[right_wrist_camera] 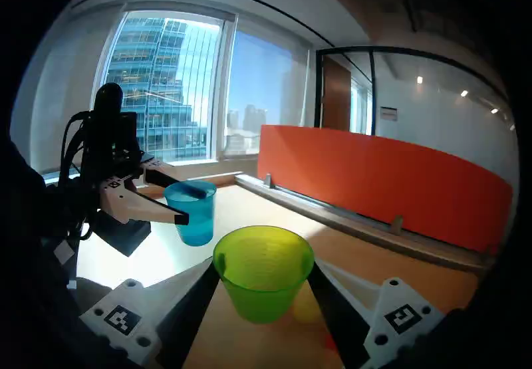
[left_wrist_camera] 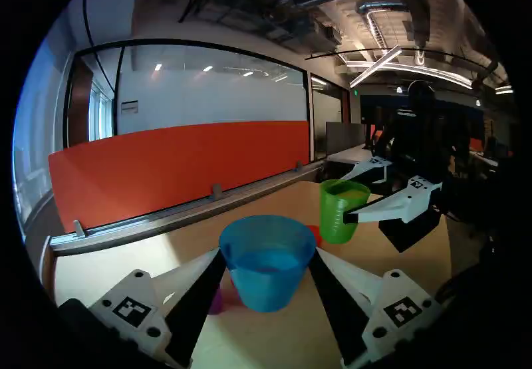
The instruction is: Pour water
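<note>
Cups in both tools, pour not yet begun as far as the views show. Left tool [left_wrist_camera: 267, 256] is closed around the blue cup [left_wrist_camera: 267, 279], one finger pressing on each side of its wall. Cup stands upright. Water [left_wrist_camera: 269, 261] sits partway up inside it, so this reads as the source.

Right tool [right_wrist_camera: 263, 266] grips the green cup [right_wrist_camera: 263, 292] the same way, upright, mouth open to the camera. Inside looks empty, though the translucent wall makes a thin layer hard to rule out. Left gripper view places the green cup just beyond and to one side of the blue one, near it but apart, over the bench [left_wrist_camera: 266, 203].

Judgement: pickup done, cups brought close. Left to do: line up the rims, tip the blue cup, transfer, then set both down.
</note>
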The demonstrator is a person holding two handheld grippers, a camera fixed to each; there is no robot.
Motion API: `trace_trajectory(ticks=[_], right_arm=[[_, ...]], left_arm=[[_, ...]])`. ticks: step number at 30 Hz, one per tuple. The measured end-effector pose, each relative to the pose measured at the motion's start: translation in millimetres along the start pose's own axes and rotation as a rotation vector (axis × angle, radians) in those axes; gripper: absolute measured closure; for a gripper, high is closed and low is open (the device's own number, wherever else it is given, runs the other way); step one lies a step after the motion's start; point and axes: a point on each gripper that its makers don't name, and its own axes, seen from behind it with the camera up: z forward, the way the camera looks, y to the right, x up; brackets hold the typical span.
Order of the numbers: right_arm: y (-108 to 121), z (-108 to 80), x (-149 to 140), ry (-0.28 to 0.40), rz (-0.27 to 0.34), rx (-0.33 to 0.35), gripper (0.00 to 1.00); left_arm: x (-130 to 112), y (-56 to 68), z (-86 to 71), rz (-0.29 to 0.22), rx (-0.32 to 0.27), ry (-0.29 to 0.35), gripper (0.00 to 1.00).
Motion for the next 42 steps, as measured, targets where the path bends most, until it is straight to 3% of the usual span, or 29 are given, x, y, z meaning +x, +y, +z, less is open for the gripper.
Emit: trace_trajectory(ticks=[21, 42], right_arm=[[5, 8.2, 35, 0.107, 0.007, -0.013, 0.08], [4, 10.0, 43, 0.128, 0.0, 0.001, 0.09]], left_arm=[[30, -8.0, -6.9, -0.026, 0.024, 0.085, 0.15], [54, -17.3, -7.9, 0.019, 0.042, 0.119, 0.15]])
